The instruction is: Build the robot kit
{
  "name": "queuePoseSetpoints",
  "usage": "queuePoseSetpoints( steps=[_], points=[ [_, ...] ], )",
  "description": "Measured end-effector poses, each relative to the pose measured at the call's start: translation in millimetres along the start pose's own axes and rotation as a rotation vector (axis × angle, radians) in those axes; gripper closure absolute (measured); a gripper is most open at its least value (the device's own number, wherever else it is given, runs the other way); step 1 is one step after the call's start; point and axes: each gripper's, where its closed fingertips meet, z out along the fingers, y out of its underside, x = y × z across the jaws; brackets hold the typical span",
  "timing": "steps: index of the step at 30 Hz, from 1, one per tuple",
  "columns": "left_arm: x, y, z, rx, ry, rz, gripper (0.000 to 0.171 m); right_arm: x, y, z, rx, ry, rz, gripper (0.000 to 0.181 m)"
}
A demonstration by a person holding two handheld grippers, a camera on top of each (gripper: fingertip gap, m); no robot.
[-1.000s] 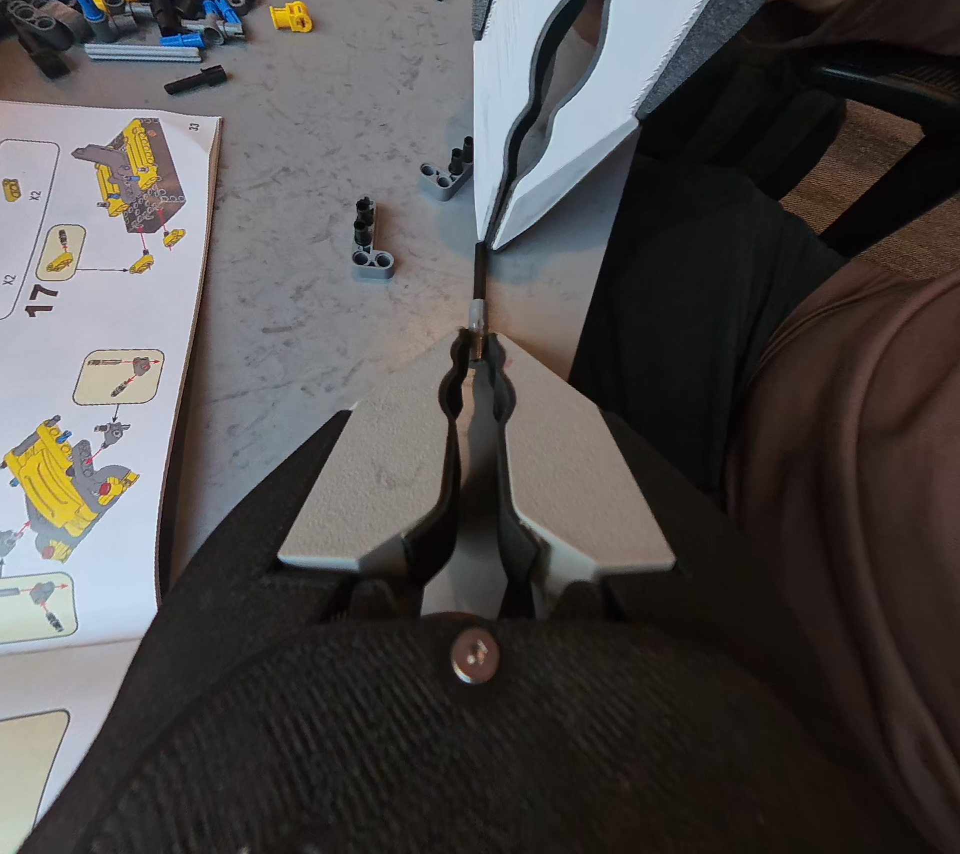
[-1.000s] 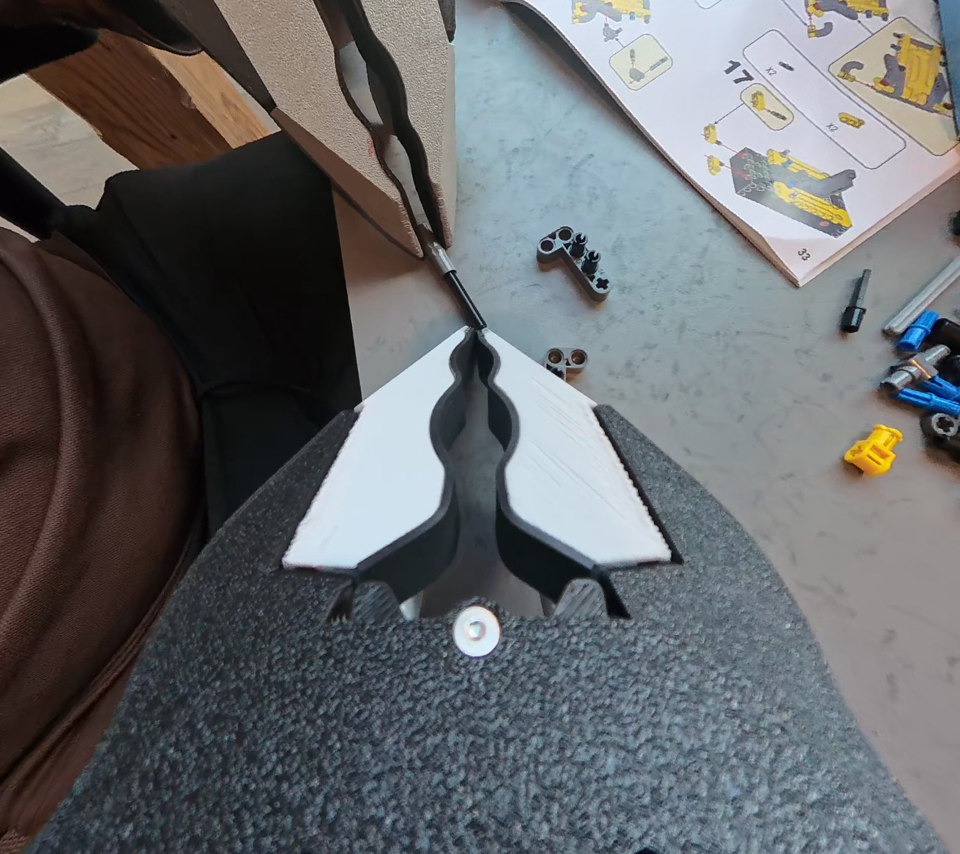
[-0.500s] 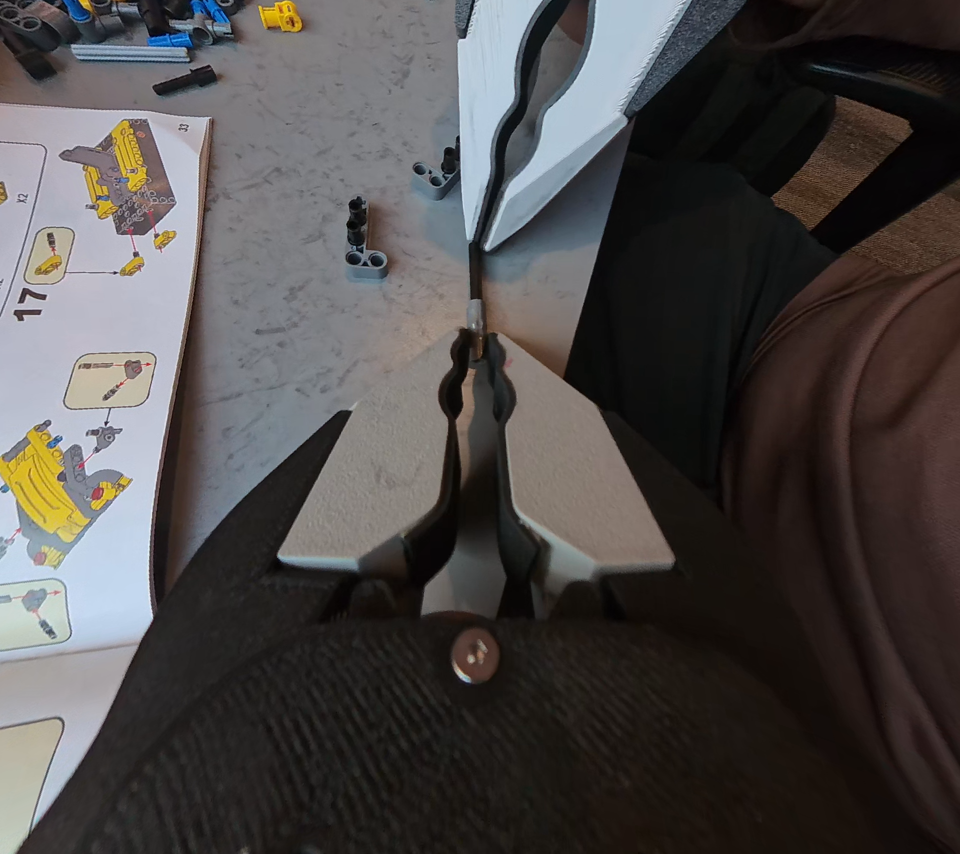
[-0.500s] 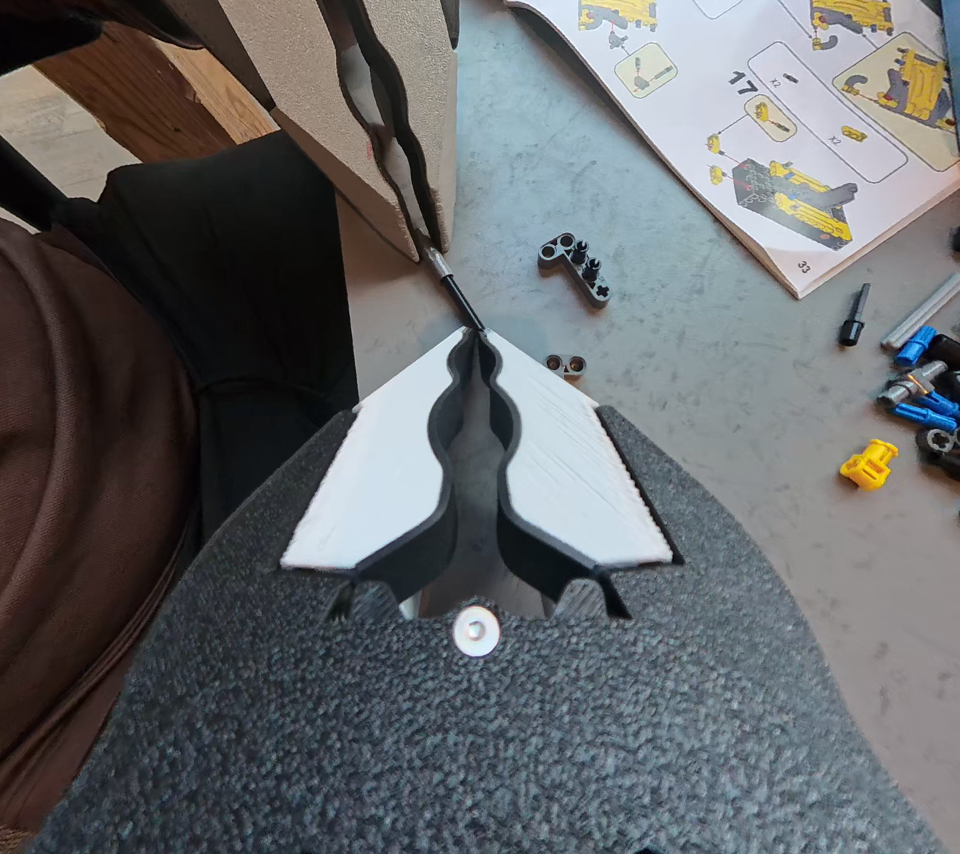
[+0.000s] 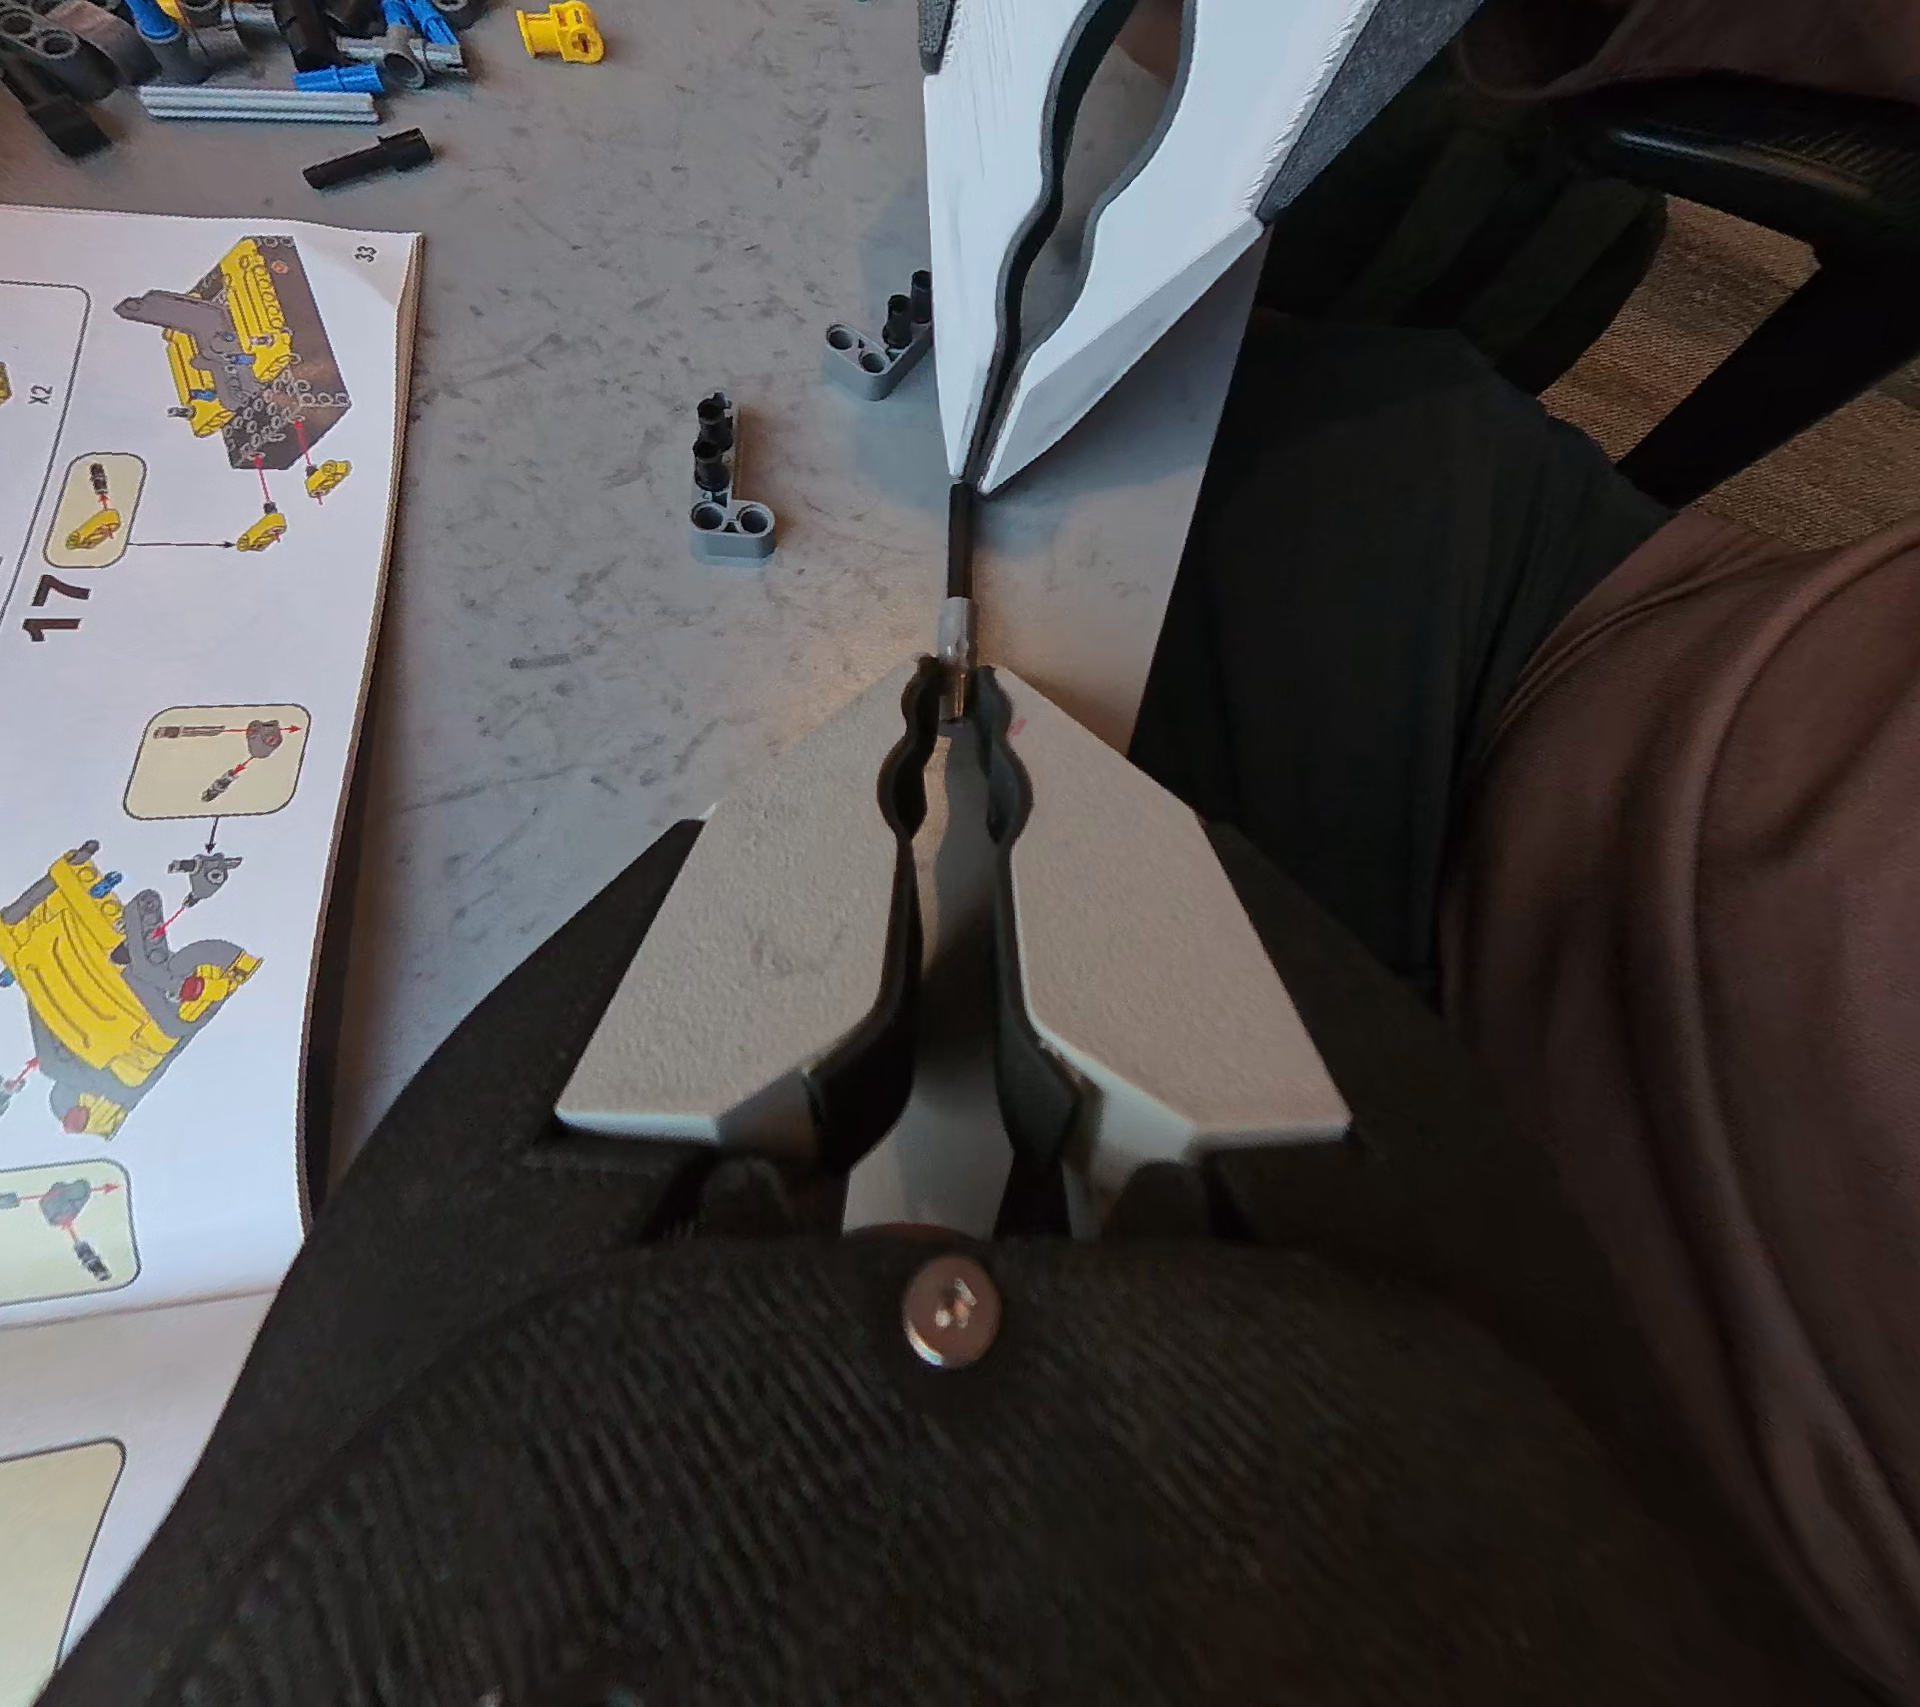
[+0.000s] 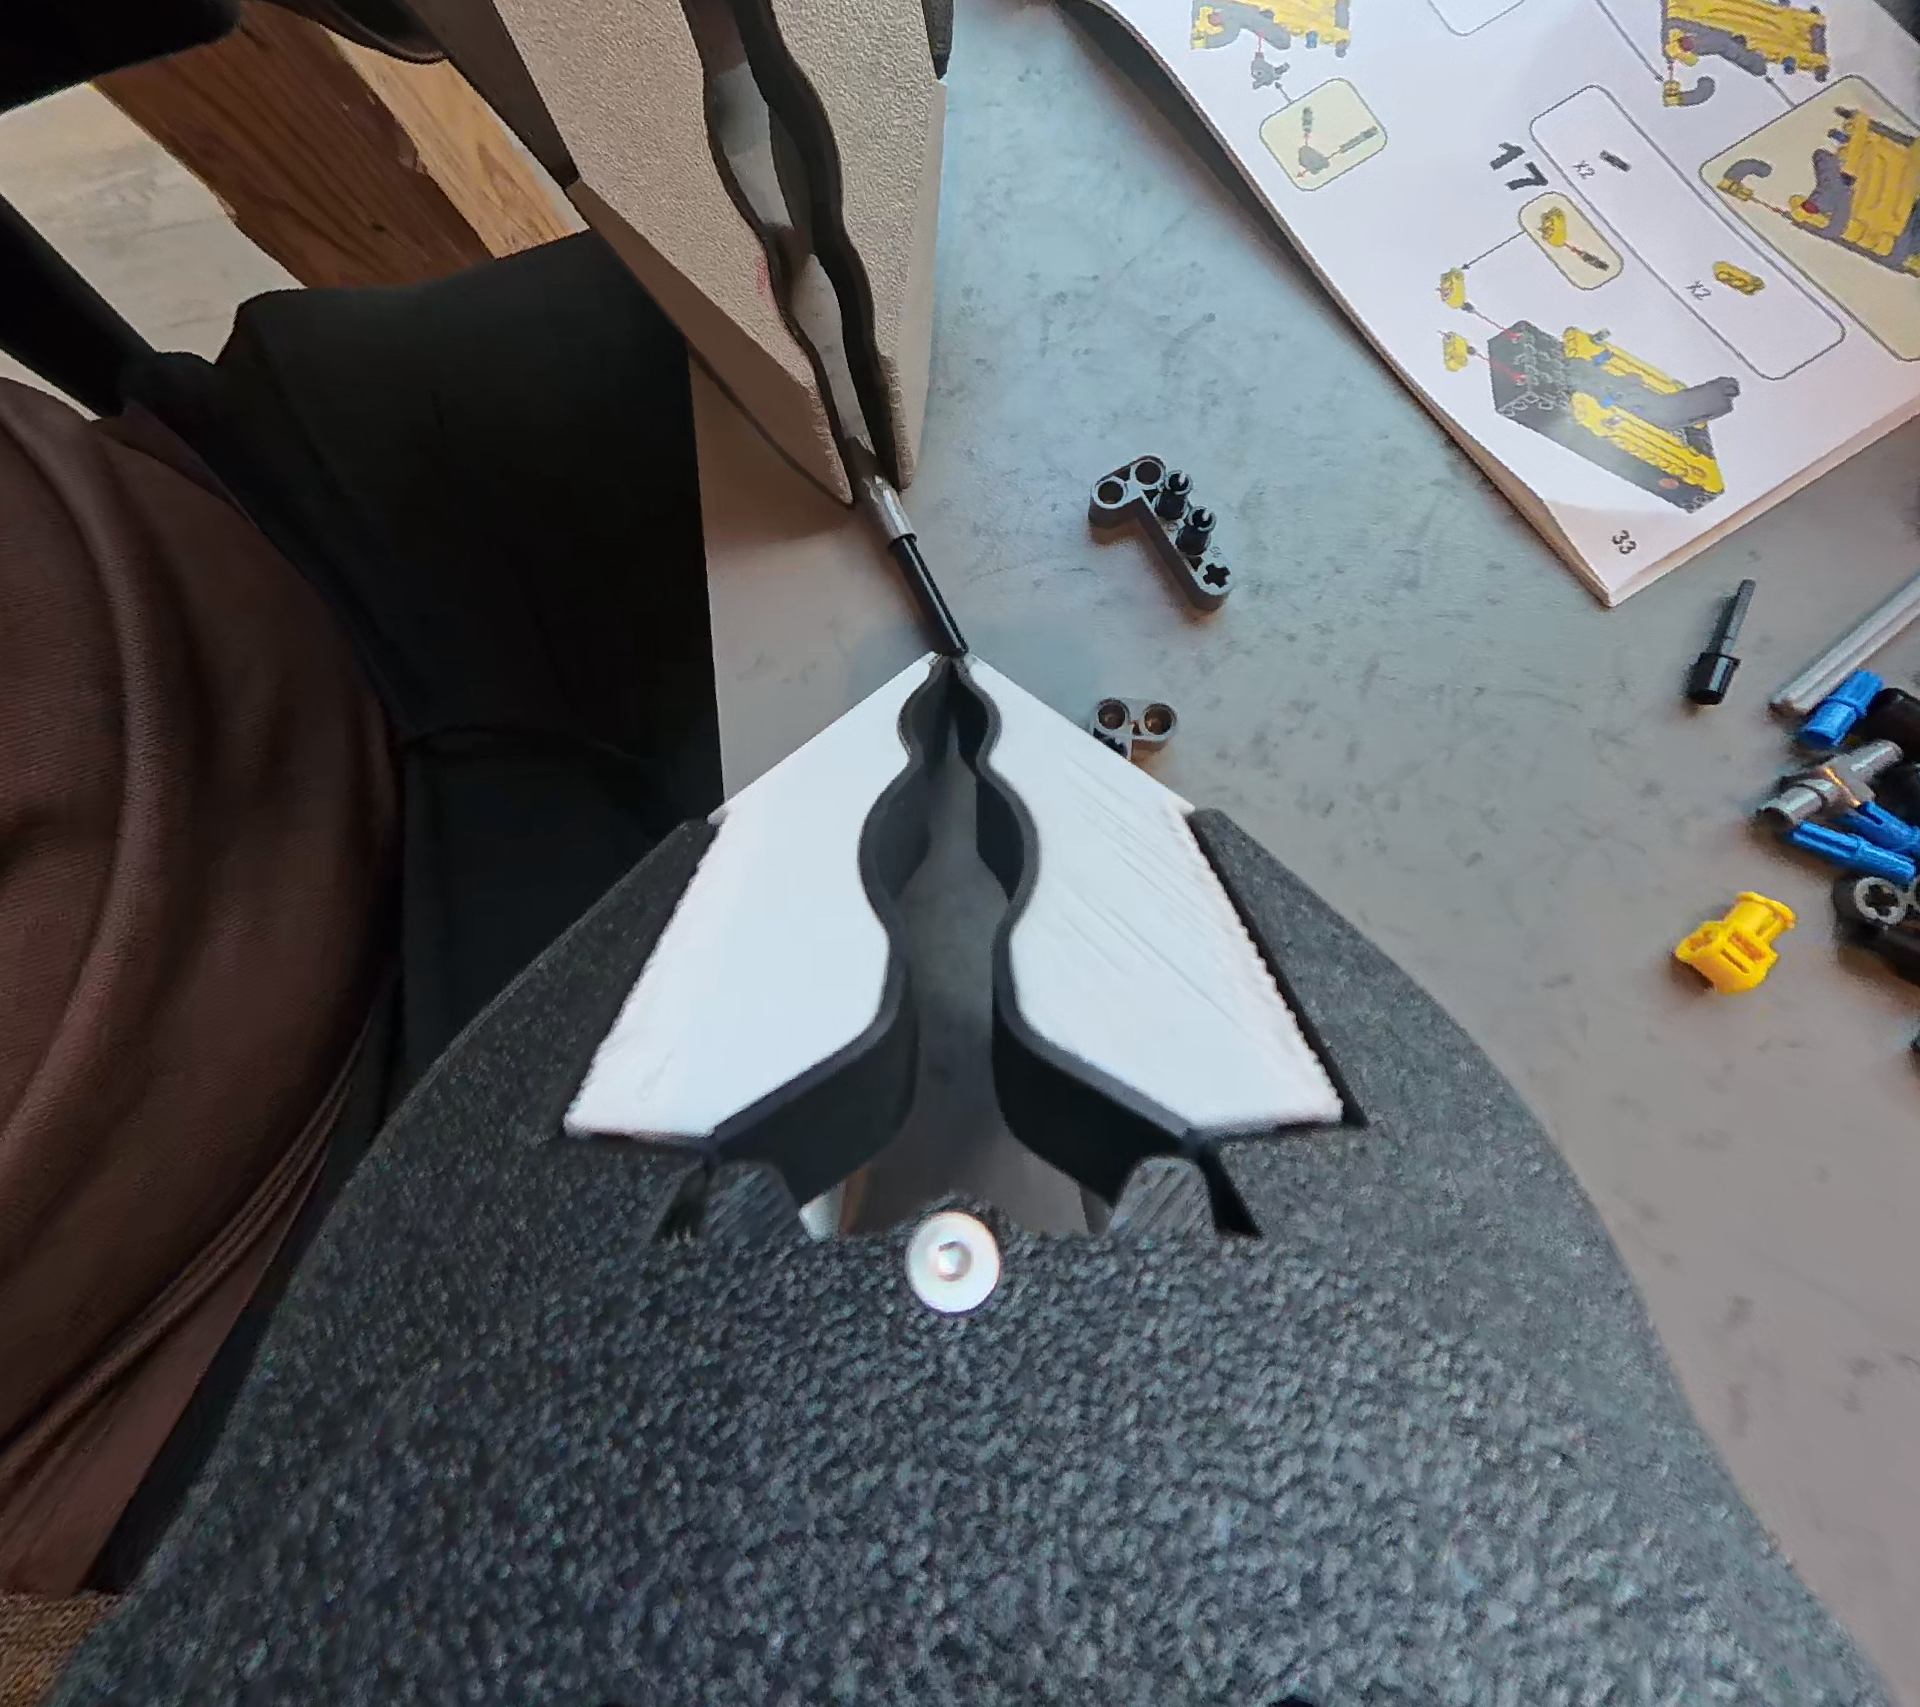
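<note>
The left gripper [image 5: 954,689] is pinched shut on the grey tip [image 5: 956,624] of a thin black rod [image 5: 961,545] — the right gripper [image 6: 951,662] pinches the rod's other end, above the near edge of the grey table [image 5: 623,307]. A hard pull could make the rod slip out and fall off the edge — both grips look tiny.

A mottled grey tabletop [image 5: 644,223] fills the scene, with woven tan flooring [image 5: 1704,327] and a black chair [image 5: 1766,151] beyond its edge.
</note>
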Motion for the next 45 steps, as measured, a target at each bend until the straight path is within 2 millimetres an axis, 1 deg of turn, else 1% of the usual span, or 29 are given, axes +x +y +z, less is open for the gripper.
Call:
queuePoseSetpoints(
  steps=[8,15,21,25,30,45],
  points=[
    [0.4,0.2,-0.2,-0.002,0.007,-0.004,0.169,-0.4,0.4,-1.0,0.002,-0.005,-0.001,0.179],
    [0.5,0.1,-0.2,-0.002,0.011,-0.007,0.169,-1.7,-0.8,0.6,0.000,-0.009,-0.020,0.181],
    [1.4,0.4,-0.5,-0.006,0.036,-0.025,0.169,-2.3,-1.3,1.0,-0.001,-0.034,-0.047,0.181],
    [1.1,0.5,-0.4,-0.006,0.024,-0.016,0.169,-2.8,-1.5,1.2,-0.001,-0.020,-0.084,0.181],
    [-0.9,0.6,-0.8,-0.006,0.014,-0.025,0.169,-3.3,-2.3,2.0,-0.002,-0.034,-0.064,0.181],
    [-1.2,0.8,-1.1,-0.006,0.023,-0.039,0.169,-2.5,-5.8,5.8,-0.008,-0.026,-0.098,0.181]
  ],
)
